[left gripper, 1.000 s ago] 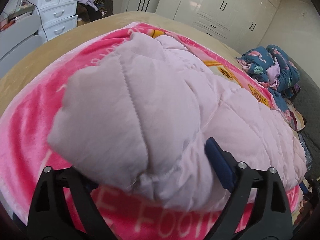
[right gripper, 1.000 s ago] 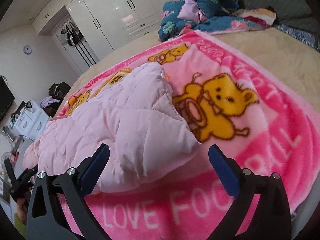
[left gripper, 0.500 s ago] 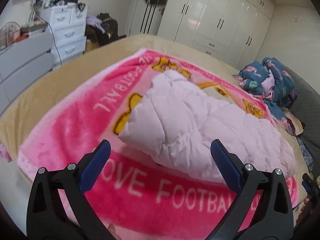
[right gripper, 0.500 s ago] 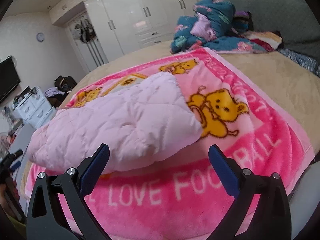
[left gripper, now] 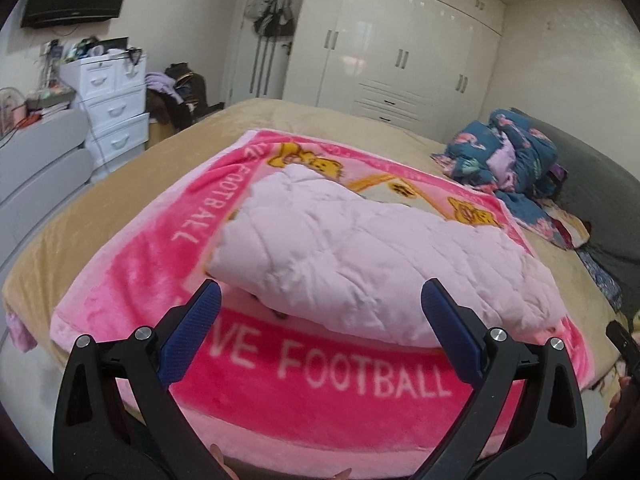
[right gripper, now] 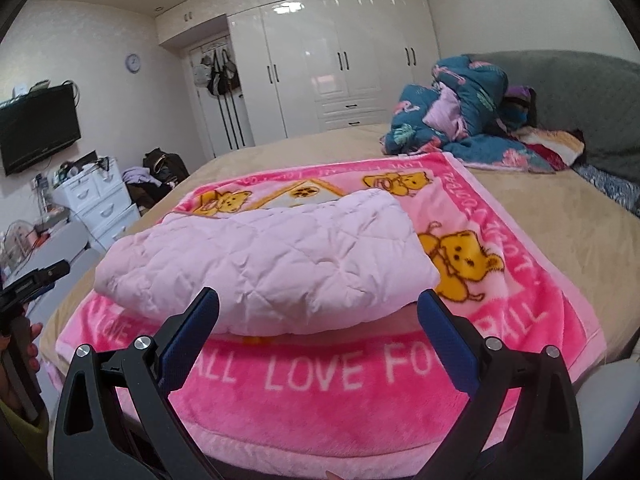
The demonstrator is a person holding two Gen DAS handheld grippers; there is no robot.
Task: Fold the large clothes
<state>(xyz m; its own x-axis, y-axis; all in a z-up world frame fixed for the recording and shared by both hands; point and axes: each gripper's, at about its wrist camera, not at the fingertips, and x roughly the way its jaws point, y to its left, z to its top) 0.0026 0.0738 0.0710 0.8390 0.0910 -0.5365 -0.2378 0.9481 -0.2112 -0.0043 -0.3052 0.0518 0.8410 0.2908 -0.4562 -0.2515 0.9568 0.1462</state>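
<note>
We have let go and drawn back: left gripper (left gripper: 318,314) and right gripper (right gripper: 318,320) gape wide, empty, while the pale pink quilted padded garment (left gripper: 360,256) lies folded on the bright pink fleece blanket (left gripper: 320,392), apparently finished.

A tan bed (left gripper: 132,208) occupies the room. A pink blanket (right gripper: 360,396) with yellow bears and white lettering lies spread across it. A heap of dark blue patterned bedding (right gripper: 460,120) sits at the far corner of the bed, against a grey headboard (right gripper: 580,92). A white wardrobe (left gripper: 400,64) with dark handles lines the far wall. Bags (left gripper: 274,20) hang on the door beside it. A white drawer unit (left gripper: 114,112), cluttered on top, stands beside the bed. A black television (right gripper: 36,128) is mounted on the wall. A round clock (right gripper: 133,62) hangs near the door.
</note>
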